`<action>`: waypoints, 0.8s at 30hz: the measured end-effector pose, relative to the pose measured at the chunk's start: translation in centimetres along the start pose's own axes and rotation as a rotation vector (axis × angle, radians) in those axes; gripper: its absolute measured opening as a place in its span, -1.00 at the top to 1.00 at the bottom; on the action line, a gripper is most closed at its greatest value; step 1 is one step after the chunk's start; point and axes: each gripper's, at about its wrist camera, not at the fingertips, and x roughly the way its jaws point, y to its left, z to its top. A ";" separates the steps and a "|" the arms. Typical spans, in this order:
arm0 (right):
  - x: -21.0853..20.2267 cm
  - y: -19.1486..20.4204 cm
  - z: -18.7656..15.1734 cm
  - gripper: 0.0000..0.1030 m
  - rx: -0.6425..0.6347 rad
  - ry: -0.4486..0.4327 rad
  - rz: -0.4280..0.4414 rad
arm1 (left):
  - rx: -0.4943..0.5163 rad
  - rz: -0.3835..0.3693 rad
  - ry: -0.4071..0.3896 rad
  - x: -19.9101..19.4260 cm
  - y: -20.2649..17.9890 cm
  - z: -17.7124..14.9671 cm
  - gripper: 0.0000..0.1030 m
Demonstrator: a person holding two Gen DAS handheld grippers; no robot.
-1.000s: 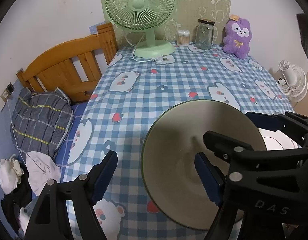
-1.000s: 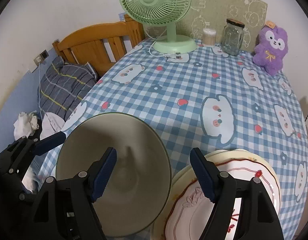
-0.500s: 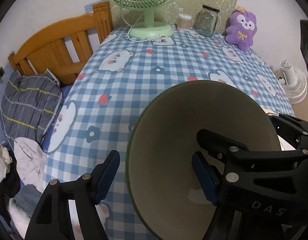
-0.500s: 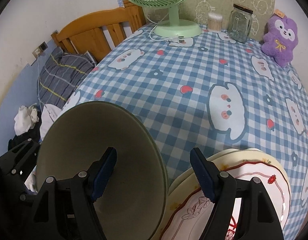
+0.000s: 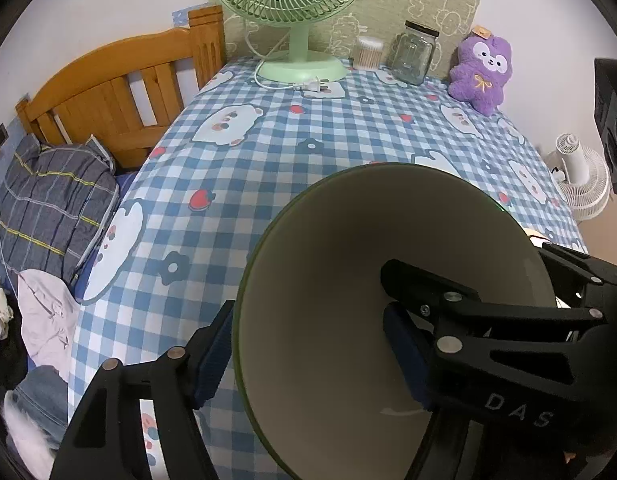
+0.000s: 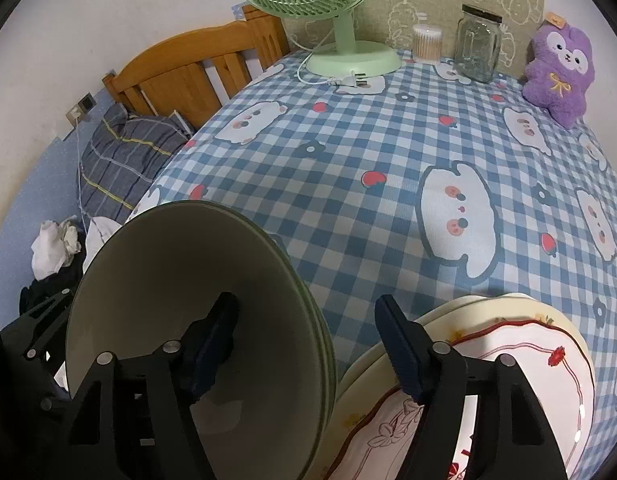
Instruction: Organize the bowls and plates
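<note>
The bowl (image 5: 332, 300), wide, cone-shaped, pale inside with a green rim, stands tilted above the near edge of the desk (image 5: 308, 168), its opening turned toward both cameras. The desk carries a blue-and-white checked cloth printed with white animals and strawberries. Just beside the bowl, toward the right, a stack of plates (image 6: 548, 344) lies flat on the cloth; the top plate is white with a red line border and a small red flower. The left gripper (image 5: 308, 356) straddles the left part of the bowl rim, one finger outside the wall and one inside; its jaws are closing with the wall between them, and pad contact cannot be told. The right gripper (image 6: 308, 344) straddles the right part of the rim in the same manner, its jaws also closing; the outer pad stands clear of the bowl. At the far edge of the desk stand a green fan (image 6: 332, 12), a purple plush toy (image 6: 558, 68), a glass jar (image 6: 478, 46) and a tub of cotton swabs (image 6: 427, 44).
</note>
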 end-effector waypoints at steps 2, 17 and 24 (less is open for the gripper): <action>-0.1 0.3 -0.1 -0.28 -0.003 -0.005 -0.007 | 0.015 0.008 -0.009 -0.1 -0.3 -0.1 -0.38; -0.4 1.2 -0.4 -0.02 0.017 -0.026 -0.016 | -0.040 0.016 -0.010 -0.3 -0.7 -0.4 -0.18; -0.4 1.4 -0.3 -0.02 0.025 -0.024 -0.029 | -0.052 0.057 -0.010 -0.3 -1.0 -0.3 -0.16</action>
